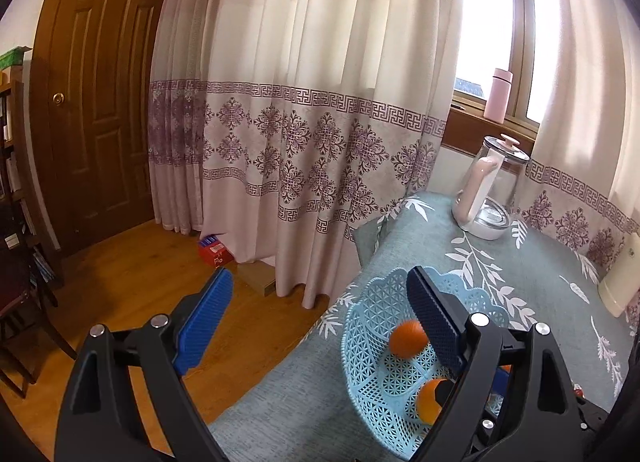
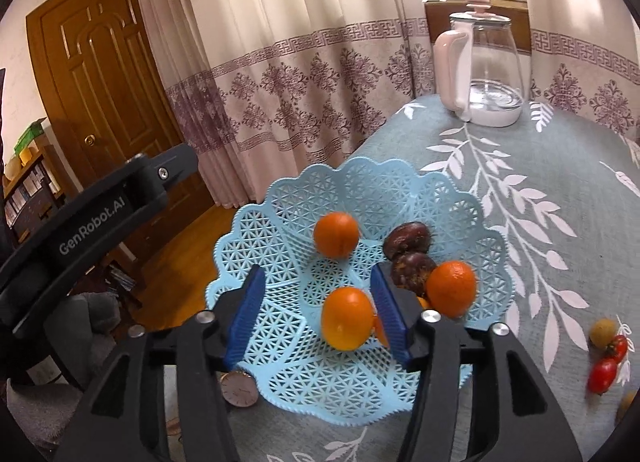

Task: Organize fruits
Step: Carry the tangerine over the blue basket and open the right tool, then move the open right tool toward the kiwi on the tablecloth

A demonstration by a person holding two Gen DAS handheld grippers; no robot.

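Observation:
A light blue lattice basket (image 2: 360,198) sits at the table's left edge. It holds an orange (image 2: 336,234) at the back, another orange (image 2: 451,289) at the right, and two dark brown fruits (image 2: 406,240). My right gripper (image 2: 318,274) hangs open over the basket. A third, blurred orange (image 2: 347,318) lies between its blue pads, close to the right one and not gripped. My left gripper (image 1: 320,276) is open and holds nothing, out past the table's left edge, with its right finger over the basket (image 1: 372,302). Two oranges (image 1: 408,338) show there.
Two red tomatoes (image 2: 602,374) and a yellowish fruit (image 2: 602,332) lie loose on the grey leaf-print tablecloth (image 2: 540,166) to the right. A watch (image 2: 239,388) peeks from under the basket's front. A glass kettle (image 2: 486,70) stands at the back. Curtains, a door and wooden floor lie to the left.

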